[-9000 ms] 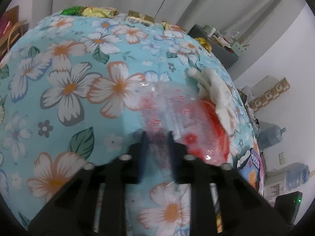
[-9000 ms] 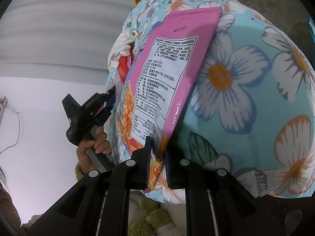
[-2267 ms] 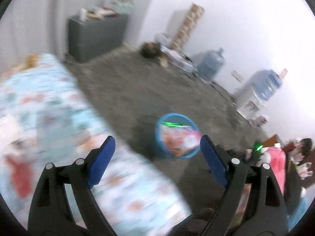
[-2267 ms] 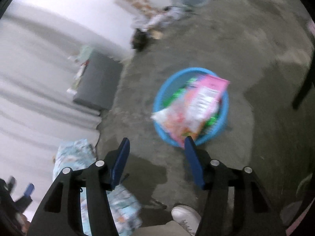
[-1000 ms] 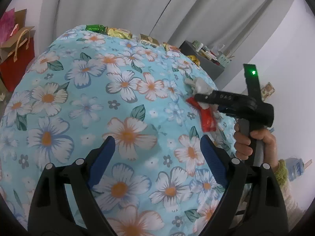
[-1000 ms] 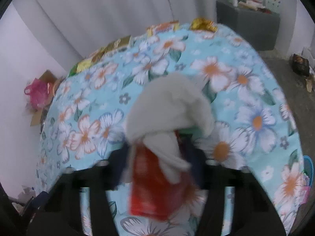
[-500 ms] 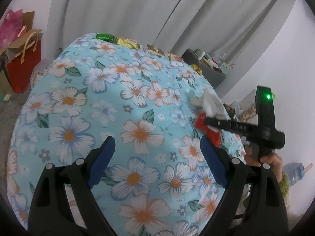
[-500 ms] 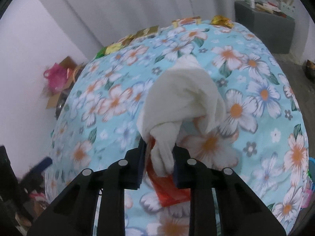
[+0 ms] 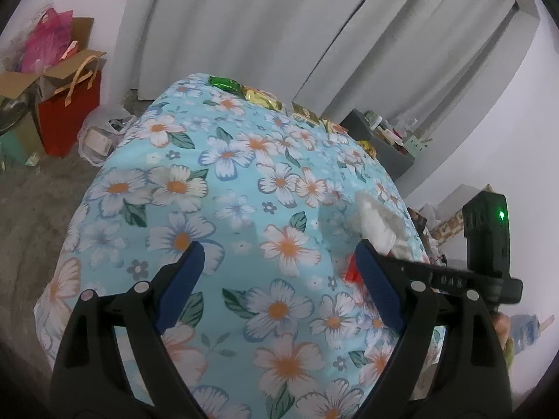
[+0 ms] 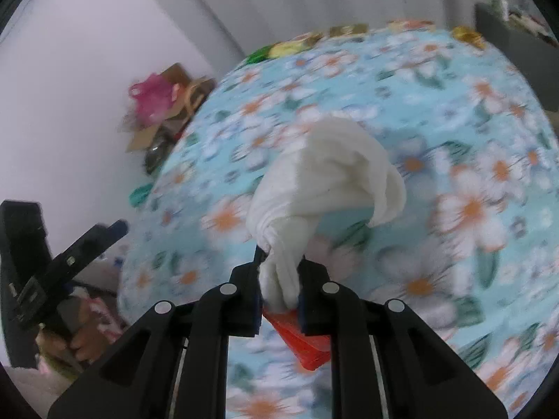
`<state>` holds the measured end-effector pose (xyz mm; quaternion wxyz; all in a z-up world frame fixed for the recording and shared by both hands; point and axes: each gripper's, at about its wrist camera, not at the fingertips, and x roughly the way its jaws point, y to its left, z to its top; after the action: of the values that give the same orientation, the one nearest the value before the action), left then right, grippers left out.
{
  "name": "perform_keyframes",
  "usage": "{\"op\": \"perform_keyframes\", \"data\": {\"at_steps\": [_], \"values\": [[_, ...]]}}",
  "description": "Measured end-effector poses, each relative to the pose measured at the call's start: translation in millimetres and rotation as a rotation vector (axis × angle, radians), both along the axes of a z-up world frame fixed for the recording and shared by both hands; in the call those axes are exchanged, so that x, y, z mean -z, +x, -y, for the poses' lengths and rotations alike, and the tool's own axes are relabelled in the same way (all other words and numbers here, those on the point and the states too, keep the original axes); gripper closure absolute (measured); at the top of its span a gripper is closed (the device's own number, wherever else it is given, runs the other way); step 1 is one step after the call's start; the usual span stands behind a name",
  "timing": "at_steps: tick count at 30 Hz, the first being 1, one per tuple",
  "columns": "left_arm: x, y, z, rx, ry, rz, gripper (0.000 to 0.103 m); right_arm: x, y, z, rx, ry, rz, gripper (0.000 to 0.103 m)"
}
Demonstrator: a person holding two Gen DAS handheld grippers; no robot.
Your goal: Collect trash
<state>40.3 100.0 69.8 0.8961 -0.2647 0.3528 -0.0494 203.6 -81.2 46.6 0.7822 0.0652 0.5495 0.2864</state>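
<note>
Right gripper jaws are closing, narrow, with the white crumpled tissue pinched between the pads. Red wrapper sits in the same pinch, its lower corner sticking out under the jaws. Tissue balloons out above the fingertips, twisted down to a neck where the pads meet it. Both pieces look lifted off the floral cloth rather than lying on it; right wrist view is motion-blurred, so contact with the cloth underneath can't be confirmed.

Left gripper is wide, blue pads well apart, nothing between them, only the floral cloth below. It hangs over the near part of the desk.

From the left wrist view, the tissue and a sliver of the red wrapper show near the desk's right edge, just behind the left gripper's right finger. Right gripper body is at that edge, green light on, held by a hand that is mostly hidden.

From the right wrist view, the left gripper shows at the left of frame, off the desk's side, with a hand on its handle.

Foil wrappers, green and gold, line the far edge of the desk near the grey curtain. Red paper bag and an open cardboard box stand on the floor to the left. Grey cabinet with small clutter on top is at the back right.
</note>
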Motion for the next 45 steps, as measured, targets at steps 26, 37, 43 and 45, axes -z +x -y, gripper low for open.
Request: {"op": "perform_keyframes", "data": {"at_steps": [26,37,43,45], "values": [[19.6,-20.1,-16.0,-0.026,-0.012,-0.057,0.019,5.6,-31.0,-34.8,0.032,0.065,-0.122,0.05],[22.4,-15.0,-11.9,0.036,-0.051,-0.058,0.019,-12.7,-56.9,-2.3,0.175,0.059,-0.041,0.043],[23.5,-13.7,-15.6,0.034,-0.055,-0.052,0.019,-13.1,-64.3,2.3,0.194,-0.048,0.02,0.037],[23.9,-12.7,-16.6,0.032,-0.058,-0.054,0.019,-11.3,-66.7,3.5,0.191,-0.08,0.028,0.035]]}}
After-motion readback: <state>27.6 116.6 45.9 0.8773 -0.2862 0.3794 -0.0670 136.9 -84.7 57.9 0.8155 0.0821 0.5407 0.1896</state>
